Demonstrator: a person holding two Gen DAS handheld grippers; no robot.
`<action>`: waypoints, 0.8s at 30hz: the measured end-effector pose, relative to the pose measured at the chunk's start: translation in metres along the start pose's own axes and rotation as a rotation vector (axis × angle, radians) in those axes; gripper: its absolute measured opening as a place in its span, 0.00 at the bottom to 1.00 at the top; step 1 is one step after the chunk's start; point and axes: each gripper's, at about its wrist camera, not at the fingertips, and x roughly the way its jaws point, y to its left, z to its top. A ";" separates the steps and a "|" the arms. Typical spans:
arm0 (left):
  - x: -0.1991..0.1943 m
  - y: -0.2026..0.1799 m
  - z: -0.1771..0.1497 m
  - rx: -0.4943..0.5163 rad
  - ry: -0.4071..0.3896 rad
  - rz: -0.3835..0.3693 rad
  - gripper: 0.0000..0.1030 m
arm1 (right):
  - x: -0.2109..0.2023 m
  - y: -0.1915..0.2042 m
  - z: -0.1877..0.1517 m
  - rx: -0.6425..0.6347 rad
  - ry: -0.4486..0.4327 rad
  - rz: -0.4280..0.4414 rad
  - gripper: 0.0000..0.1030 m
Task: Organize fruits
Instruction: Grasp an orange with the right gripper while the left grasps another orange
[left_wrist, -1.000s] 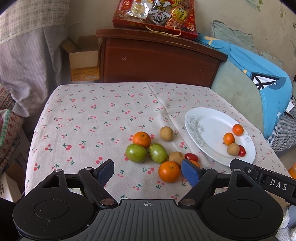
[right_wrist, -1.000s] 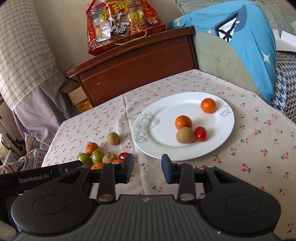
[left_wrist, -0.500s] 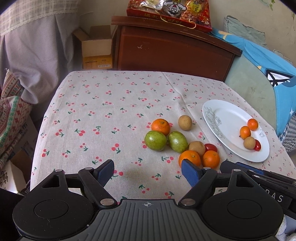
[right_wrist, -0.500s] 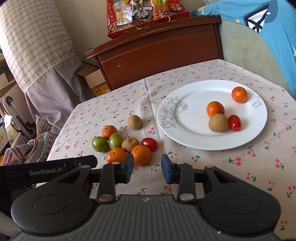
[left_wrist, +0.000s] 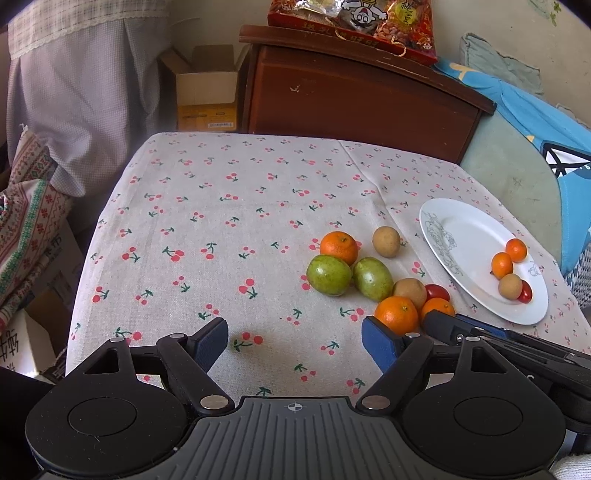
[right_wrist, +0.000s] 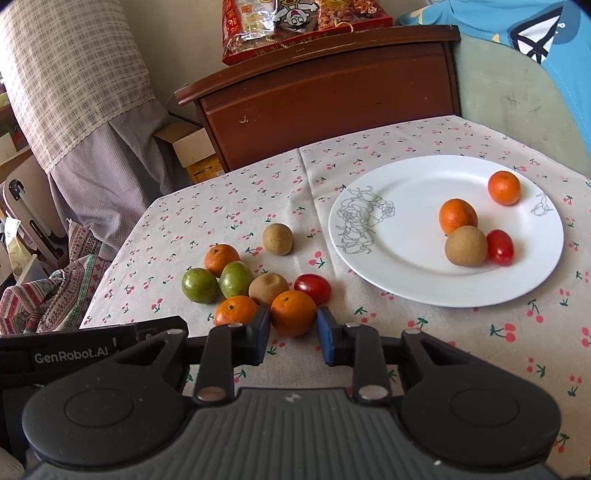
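Right gripper (right_wrist: 290, 328) parted, pads flanking the near orange (right_wrist: 293, 312) but not yet closed on it; no contact plainly visible on either side. Left gripper (left_wrist: 293, 339) wide open, holding nothing, poised over bare cloth (left_wrist: 221, 221) left of the pile.

Relative to the plate (right_wrist: 413, 280): loose pile on the cloth just left of its near rim. Counted 8 loose pieces: 3 oranges, 2 green fruits (right_wrist: 199, 285), 2 brown ones, 1 tomato (right_wrist: 312, 288). Target orange nearest the gripper, touching or almost touching a brown fruit (right_wrist: 267, 288) behind it, the tomato just beyond toward the plate, a 2nd orange (right_wrist: 235, 310) just left, partly behind the left pad. Already on the plate: 2 oranges, 1 brown fruit, 1 tomato, grouped toward its far right.

Likely risks:
- Round, smooth peel; a pinch off the widest part could squirt the orange forward into the pile.
- Left pad crowded by the 2nd orange; closing could nudge or trap it.
- Tomato free to roll if bumped, maybe under the rim.
- Hard squeeze could bruise the fruit.
- Careless release onto the plate could knock the 4 already there.
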 end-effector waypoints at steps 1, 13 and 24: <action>0.000 0.000 0.000 0.002 -0.001 0.000 0.78 | 0.000 0.000 0.000 -0.001 0.001 0.000 0.27; 0.002 -0.017 -0.004 0.041 -0.010 -0.049 0.78 | -0.021 -0.018 0.002 0.080 0.011 -0.051 0.26; 0.012 -0.046 -0.009 0.100 -0.025 -0.120 0.65 | -0.034 -0.035 -0.001 0.135 0.013 -0.086 0.26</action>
